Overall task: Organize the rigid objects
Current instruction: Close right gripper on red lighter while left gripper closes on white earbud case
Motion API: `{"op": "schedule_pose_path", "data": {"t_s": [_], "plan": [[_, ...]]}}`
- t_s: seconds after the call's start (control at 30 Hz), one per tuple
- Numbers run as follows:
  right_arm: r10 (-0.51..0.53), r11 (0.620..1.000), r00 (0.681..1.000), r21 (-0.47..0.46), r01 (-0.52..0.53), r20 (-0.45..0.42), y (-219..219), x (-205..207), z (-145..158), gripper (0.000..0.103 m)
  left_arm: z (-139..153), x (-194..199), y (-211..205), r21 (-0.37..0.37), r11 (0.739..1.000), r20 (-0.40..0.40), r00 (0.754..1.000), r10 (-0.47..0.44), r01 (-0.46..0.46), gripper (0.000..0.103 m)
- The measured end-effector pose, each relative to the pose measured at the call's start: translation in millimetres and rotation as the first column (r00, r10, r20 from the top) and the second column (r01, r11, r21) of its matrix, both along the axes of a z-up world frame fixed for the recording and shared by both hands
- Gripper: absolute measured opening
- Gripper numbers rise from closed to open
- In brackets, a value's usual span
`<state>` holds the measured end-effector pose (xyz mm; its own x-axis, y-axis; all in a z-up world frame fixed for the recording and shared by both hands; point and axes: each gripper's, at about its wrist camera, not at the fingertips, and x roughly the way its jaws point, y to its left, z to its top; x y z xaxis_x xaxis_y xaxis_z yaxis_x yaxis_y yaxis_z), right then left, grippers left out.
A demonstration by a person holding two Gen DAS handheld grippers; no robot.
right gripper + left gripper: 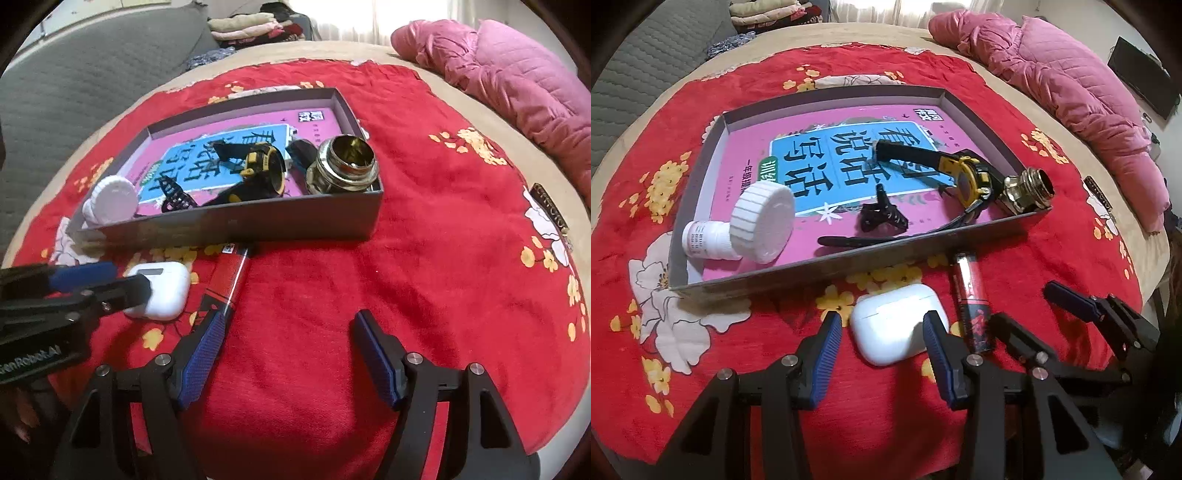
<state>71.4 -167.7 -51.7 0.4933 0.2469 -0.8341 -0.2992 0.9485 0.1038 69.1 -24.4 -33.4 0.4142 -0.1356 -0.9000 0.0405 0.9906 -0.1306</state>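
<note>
A white earbud case lies on the red cloth just in front of the grey box. My left gripper is open, its blue pads on either side of the case, not closed on it. A red battery lies to the right of the case. My right gripper is open and empty, its left pad next to the battery. The box holds a white pill bottle, a yellow-black watch, a black clip and a brass fitting on a pink book.
A pink quilted jacket lies at the back right. A small dark tag rests on the cloth at the right. A grey sofa stands behind on the left. The right gripper shows in the left wrist view.
</note>
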Motion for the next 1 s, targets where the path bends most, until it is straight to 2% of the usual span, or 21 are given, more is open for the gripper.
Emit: {"op": "schedule_pose_path", "data": {"t_s": [0.1,0.23,0.37,0.5,0.6,0.73,1.0], "plan": [[0.089,0.996,0.996,-0.016,-0.089,0.024,20,-7,3,0.074,1,1,2,-0.001,1.0,0.003,1.0,0.007,-0.007,0.045],[0.148,0.986,0.988,-0.086,-0.144,0.035,41,-11,-4,0.074,1,1,5,-0.01,1.0,-0.003,1.0,0.018,-0.018,0.045],[0.118,0.983,0.992,-0.148,-0.112,0.033,41,-9,-13,0.074,0,2,1,-0.008,1.0,-0.008,1.0,0.01,-0.01,0.045],[0.047,0.991,0.998,-0.127,-0.043,0.029,21,-2,-13,0.074,-2,5,-5,-0.015,1.0,-0.017,1.0,0.005,-0.005,0.046],[0.018,0.994,1.0,-0.112,-0.016,0.014,10,1,-14,0.074,-2,9,-9,0.008,1.0,-0.015,1.0,0.011,-0.011,0.046],[0.023,0.992,1.0,-0.121,-0.021,0.016,11,1,-14,0.074,-3,12,-11,0.009,1.0,-0.028,0.999,0.027,-0.027,0.05],[0.028,0.993,0.999,-0.118,-0.026,0.016,14,6,-18,0.074,-11,20,-26,0.089,0.996,-0.074,0.997,0.028,-0.022,0.06]]}}
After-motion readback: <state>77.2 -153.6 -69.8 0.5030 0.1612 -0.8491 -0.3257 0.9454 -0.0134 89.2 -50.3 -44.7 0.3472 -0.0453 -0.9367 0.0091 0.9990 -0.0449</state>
